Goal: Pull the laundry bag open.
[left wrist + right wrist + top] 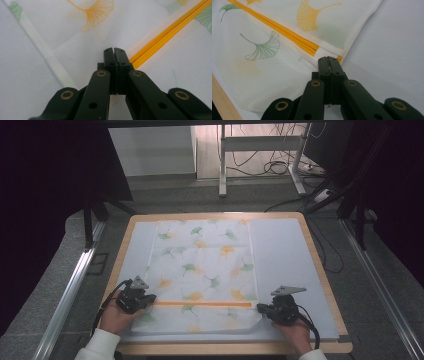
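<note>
On the wooden table (320, 270), over a pale mat (285, 255), lies a white cloth (205, 265) printed with ginkgo leaves, its near edge folded back beside an orange stripe (202, 304). The left gripper (146, 300) and right gripper (264, 309) sit at the stripe's two ends, each with jaws pressed together; whether they pinch fabric cannot be told. The step looks like folding the cloth; next, both ends would need lifting evenly and carrying toward the far edge.
</note>
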Tool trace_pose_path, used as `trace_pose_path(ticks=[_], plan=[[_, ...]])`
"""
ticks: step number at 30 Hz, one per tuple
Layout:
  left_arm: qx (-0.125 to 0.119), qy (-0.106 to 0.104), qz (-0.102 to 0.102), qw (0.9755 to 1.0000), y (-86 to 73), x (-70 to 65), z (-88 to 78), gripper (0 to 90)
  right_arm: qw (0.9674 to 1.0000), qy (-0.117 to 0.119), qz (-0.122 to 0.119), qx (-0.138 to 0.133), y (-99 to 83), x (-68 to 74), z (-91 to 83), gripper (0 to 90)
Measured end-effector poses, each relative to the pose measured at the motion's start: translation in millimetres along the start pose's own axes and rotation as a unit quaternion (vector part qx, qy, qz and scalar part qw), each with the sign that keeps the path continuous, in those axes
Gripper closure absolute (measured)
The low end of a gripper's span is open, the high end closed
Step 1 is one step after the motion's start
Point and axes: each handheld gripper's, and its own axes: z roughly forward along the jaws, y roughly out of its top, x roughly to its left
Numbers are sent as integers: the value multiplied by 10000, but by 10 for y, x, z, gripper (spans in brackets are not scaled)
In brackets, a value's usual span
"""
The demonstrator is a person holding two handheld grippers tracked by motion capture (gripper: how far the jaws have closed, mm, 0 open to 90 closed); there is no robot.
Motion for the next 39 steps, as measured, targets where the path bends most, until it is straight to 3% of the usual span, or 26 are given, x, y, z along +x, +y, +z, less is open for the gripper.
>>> trace_pose_path(ticks=[5, 18, 25, 32, 36, 39], plan=[[-23, -31, -49, 10000, -23, 26, -16, 900, 10000, 3, -4, 7, 1, -1, -1, 897], [40, 152, -24, 9999, -48, 54, -41, 900, 10000, 1, 1, 1, 0, 0, 0, 897], [-10, 156, -159, 9998, -117, 121, -90, 900, 10000, 0, -1, 11, 2, 1, -1, 897], [-35, 296, -256, 9992, -193, 184, -151, 900, 10000, 4, 14, 3, 0, -2, 0, 897], [-147, 178, -413, 9989, -242, 231, -182, 900, 10000, -1, 10, 4, 0, 1, 0, 897], [-110, 228, -356, 9990, -230, 218, -181, 900, 10000, 3, 10, 3, 1, -2, 1, 897]])
